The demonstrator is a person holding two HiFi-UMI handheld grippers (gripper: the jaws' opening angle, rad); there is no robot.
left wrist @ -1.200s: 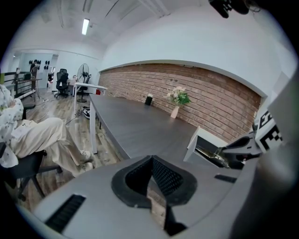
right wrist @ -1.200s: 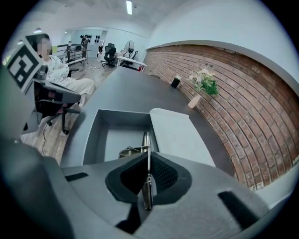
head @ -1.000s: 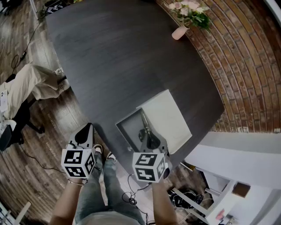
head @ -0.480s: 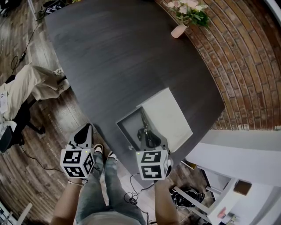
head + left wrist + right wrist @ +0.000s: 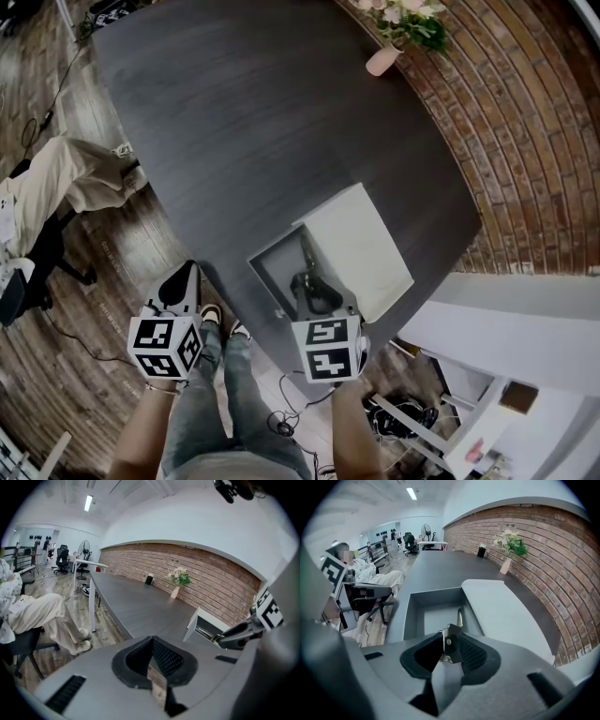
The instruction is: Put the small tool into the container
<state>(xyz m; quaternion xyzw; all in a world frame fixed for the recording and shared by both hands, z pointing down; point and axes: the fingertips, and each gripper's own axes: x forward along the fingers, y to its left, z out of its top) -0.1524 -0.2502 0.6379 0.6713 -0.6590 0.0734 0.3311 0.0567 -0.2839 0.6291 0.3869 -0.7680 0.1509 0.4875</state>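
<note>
Release step. Right gripper (image 5: 316,298) fingers (image 5: 473,656) just opening, tool (image 5: 451,641) loose between (no grip seen), inside container (image 5: 408,616). Left gripper (image 5: 151,641) closed, empty. Next: lift clear, no snagging.

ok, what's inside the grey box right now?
The small tool, thin end toward the far wall. The right gripper, whose jaws have just been opening around it, hides its near end and the box floor below.
</note>
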